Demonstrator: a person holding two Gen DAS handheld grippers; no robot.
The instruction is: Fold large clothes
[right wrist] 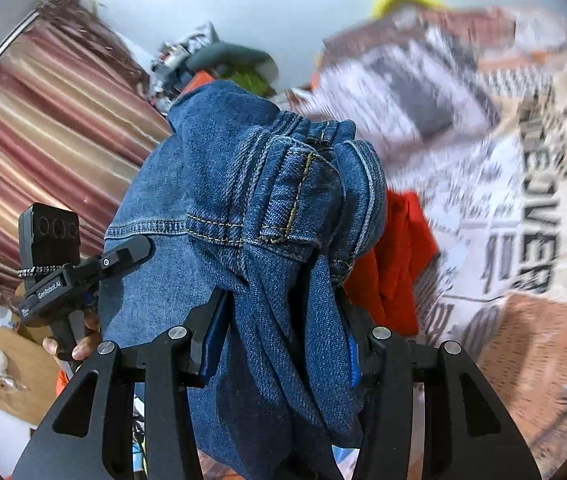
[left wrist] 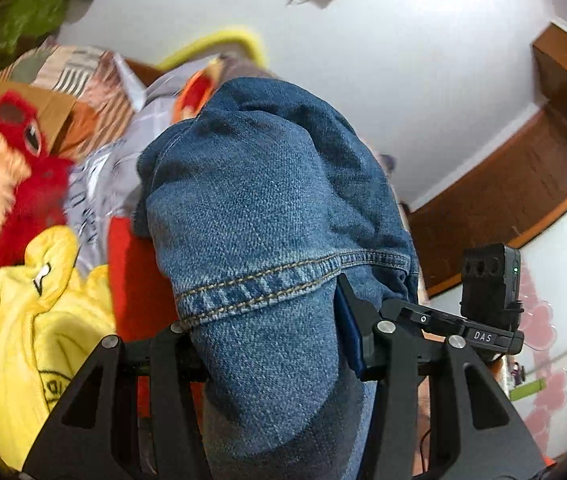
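Blue denim jeans [left wrist: 267,208] fill the middle of both wrist views. My left gripper [left wrist: 267,320] is shut on a hemmed edge of the jeans, with the cloth draped forward over its fingers. My right gripper [right wrist: 283,320] is shut on a bunched, seamed part of the jeans [right wrist: 267,200], which spills over and between its fingers. In the left wrist view the right gripper's body [left wrist: 487,304] shows at the right. The left gripper's body [right wrist: 63,264] appears at the left of the right wrist view, with a hand [right wrist: 71,344] below it.
A yellow garment [left wrist: 39,320], a red plush toy [left wrist: 7,184] and an orange-red cloth [right wrist: 399,256] lie on a printed sheet [right wrist: 523,208]. A striped curtain [right wrist: 43,140] hangs at the left. A wooden door frame [left wrist: 531,184] stands against the white wall.
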